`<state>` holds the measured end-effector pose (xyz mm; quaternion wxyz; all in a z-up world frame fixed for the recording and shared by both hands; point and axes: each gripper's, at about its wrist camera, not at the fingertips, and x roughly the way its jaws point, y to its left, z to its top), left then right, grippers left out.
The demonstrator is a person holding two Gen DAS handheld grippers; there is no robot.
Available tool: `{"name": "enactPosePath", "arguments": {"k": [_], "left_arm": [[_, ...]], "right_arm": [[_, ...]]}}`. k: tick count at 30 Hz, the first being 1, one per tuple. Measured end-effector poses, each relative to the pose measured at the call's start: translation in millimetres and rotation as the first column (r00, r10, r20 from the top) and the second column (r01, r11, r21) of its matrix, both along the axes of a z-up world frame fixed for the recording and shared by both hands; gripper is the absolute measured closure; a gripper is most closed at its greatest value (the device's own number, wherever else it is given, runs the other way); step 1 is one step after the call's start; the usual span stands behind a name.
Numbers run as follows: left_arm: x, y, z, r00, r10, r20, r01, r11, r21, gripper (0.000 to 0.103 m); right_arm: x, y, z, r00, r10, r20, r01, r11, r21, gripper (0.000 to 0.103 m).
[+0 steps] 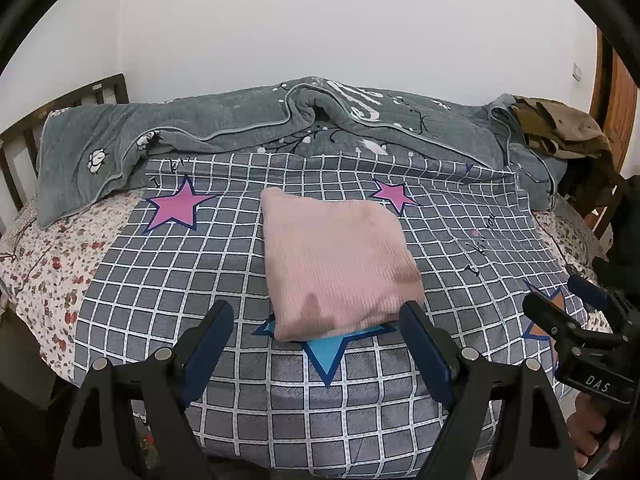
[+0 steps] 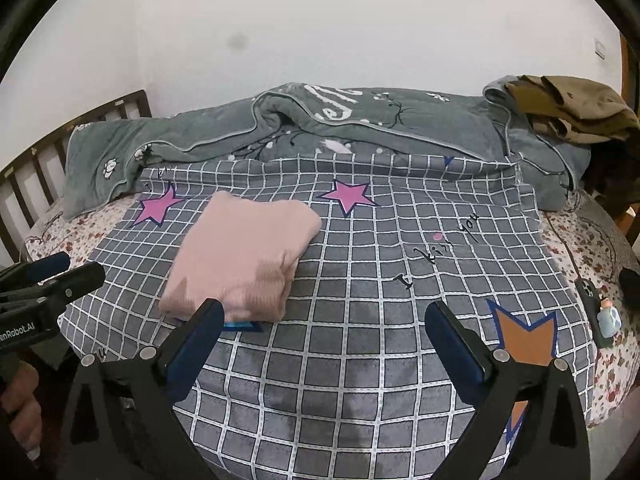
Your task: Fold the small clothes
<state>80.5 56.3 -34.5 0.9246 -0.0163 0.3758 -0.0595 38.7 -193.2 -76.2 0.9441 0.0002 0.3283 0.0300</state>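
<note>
A pink knitted garment [image 1: 336,264] lies folded into a thick rectangle on the grey checked blanket [image 1: 180,280] with star prints. It also shows in the right wrist view [image 2: 240,256], left of centre. My left gripper [image 1: 316,320] is open and empty, its fingers apart just in front of the garment's near edge. My right gripper [image 2: 328,320] is open and empty, to the right of the garment above bare blanket [image 2: 360,280]. Each gripper shows at the edge of the other's view: the right one [image 1: 568,308], the left one [image 2: 76,272].
A rumpled grey quilt [image 1: 240,120] lies along the back of the bed against the white wall. Olive-brown clothes [image 1: 560,124] sit at the back right. A wooden headboard [image 1: 24,132] stands on the left. A phone with a charm [image 2: 596,308] lies on the floral sheet at right.
</note>
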Motion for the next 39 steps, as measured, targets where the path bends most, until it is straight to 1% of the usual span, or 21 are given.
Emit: {"name": "enactPosePath", "arguments": {"k": [30, 39], "left_arm": [[-7.5, 2.5, 2.2, 1.000, -0.002, 0.002, 0.002, 1.000, 0.006, 0.018], [-15.3, 2.9, 2.7, 1.000, -0.004, 0.005, 0.004, 1.000, 0.010, 0.018]], "right_arm": [[-11.3, 8.8, 2.0, 1.000, 0.005, 0.003, -0.005, 1.000, -0.009, 0.004], [-13.5, 10.5, 1.9, 1.000, 0.006, 0.003, -0.006, 1.000, -0.006, 0.004]]}}
